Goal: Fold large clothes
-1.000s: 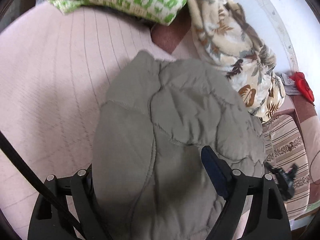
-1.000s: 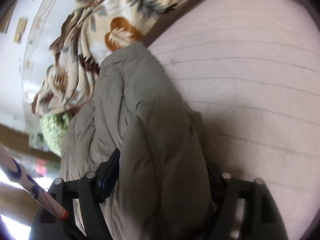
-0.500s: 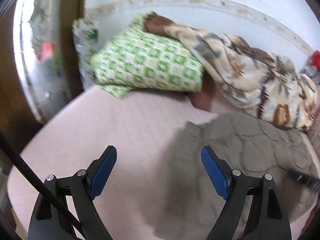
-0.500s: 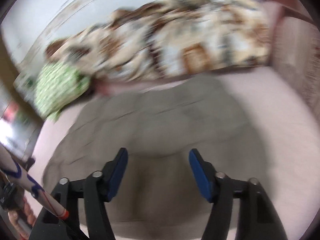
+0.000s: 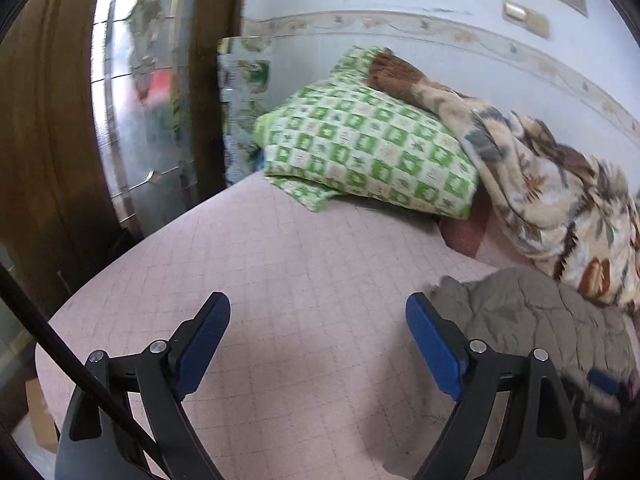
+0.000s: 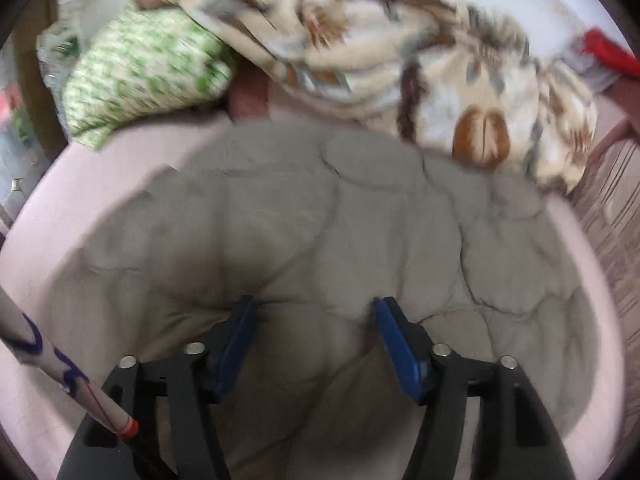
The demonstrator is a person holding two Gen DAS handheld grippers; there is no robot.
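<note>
A grey-green quilted jacket (image 6: pixel 340 220) lies spread flat on the pink bed sheet (image 5: pixel 300 260). My right gripper (image 6: pixel 316 320) hovers over its near part with the jaws opening. Padded fabric bulges up between the blue pads (image 6: pixel 396 344), but I see no pinch on it. My left gripper (image 5: pixel 318 320) is over bare sheet, its jaws wide and opening, with nothing between them. From there the jacket (image 5: pixel 532 320) is just to the right of the right finger, apart from it.
A green checked pillow (image 5: pixel 372 152) and a crumpled floral blanket (image 5: pixel 552 192) lie along the wall at the back of the bed. A wooden frame with a mirror panel (image 5: pixel 132 120) stands on the left. Striped fabric (image 6: pixel 612 208) and a red thing (image 6: pixel 612 52) are at the right.
A second ago both grippers had the jacket bunched between their jaws. Both have let go. The left has swung up and off it over bare sheet; the right has rolled and pulled back above it.
</note>
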